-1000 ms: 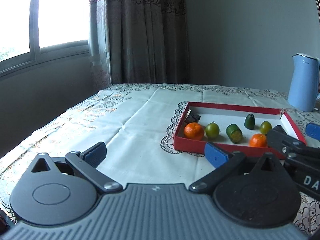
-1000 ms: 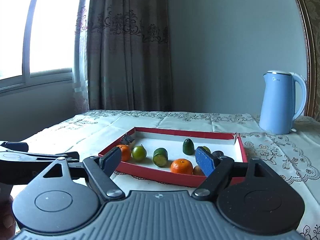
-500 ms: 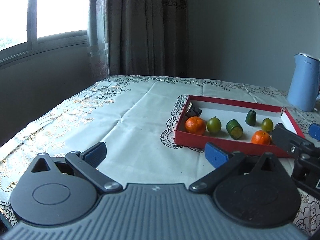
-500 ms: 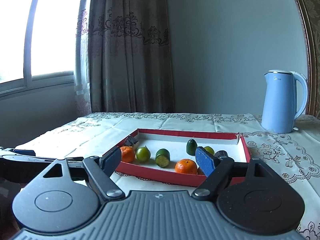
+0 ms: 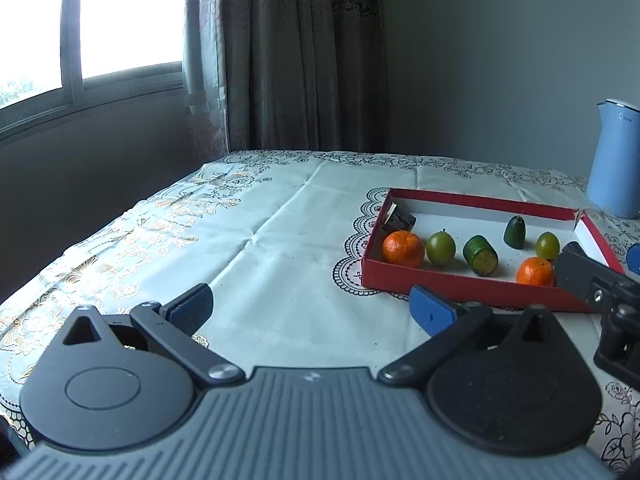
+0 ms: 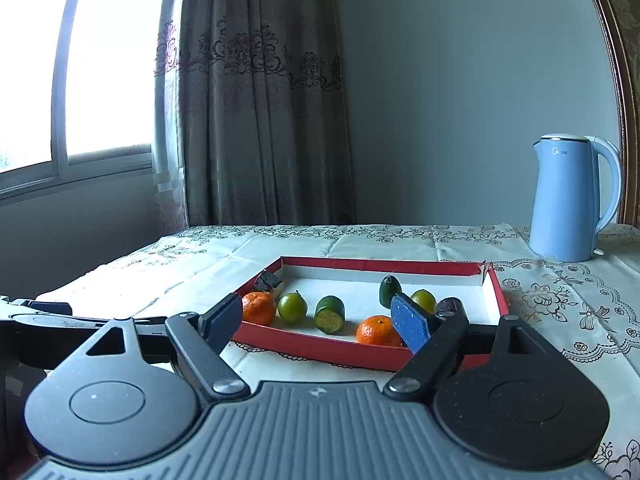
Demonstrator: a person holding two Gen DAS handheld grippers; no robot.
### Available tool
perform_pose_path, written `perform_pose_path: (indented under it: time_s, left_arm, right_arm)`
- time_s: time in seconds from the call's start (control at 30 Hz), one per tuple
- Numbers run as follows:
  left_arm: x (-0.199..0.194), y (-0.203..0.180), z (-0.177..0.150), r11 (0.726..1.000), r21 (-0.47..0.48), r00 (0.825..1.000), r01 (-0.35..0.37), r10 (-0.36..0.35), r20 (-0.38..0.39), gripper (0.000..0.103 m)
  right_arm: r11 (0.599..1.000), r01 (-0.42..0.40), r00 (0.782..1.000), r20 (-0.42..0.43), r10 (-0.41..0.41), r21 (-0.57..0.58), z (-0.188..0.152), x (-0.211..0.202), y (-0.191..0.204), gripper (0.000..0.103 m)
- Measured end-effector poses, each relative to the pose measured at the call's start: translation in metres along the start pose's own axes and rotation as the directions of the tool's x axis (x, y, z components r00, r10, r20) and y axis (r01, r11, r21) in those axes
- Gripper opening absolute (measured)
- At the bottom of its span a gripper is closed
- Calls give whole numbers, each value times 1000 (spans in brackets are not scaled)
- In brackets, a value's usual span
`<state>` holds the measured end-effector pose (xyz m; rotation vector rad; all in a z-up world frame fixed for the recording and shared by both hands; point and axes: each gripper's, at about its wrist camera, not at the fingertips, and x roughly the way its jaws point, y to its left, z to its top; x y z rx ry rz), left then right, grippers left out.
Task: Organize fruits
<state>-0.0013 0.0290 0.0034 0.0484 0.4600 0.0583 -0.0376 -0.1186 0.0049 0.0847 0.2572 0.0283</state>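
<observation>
In front of the red tray (image 6: 320,346) on the counter (image 5: 280,248), I hold the left gripper (image 5: 310,308) and right gripper (image 6: 320,318) with jaws released and empty; the fruits lie inside the tray. A low approach could snag its near wall and roll the round oranges (image 6: 378,330).

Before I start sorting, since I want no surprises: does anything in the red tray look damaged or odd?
Yes. The red tray's far right corner is torn, its wall split and frayed. A dark block leans tilted in the far left corner, unlike the fruits. The cut green piece lies on its side. Nothing has spilled.
</observation>
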Motion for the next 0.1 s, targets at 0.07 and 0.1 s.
perform_pose_path:
  time_s: [0.07, 0.1]
  left_arm:
    - [-1, -2, 0, 1000, 6, 1000, 5, -5, 6, 103]
    - [-1, -3, 0, 1000, 7, 1000, 9, -10, 9, 103]
  right_arm:
    - [1000, -1, 1000, 1, 1, 1, 0, 0, 0, 81]
    - [1000, -1, 1000, 1, 1, 1, 0, 0, 0, 81]
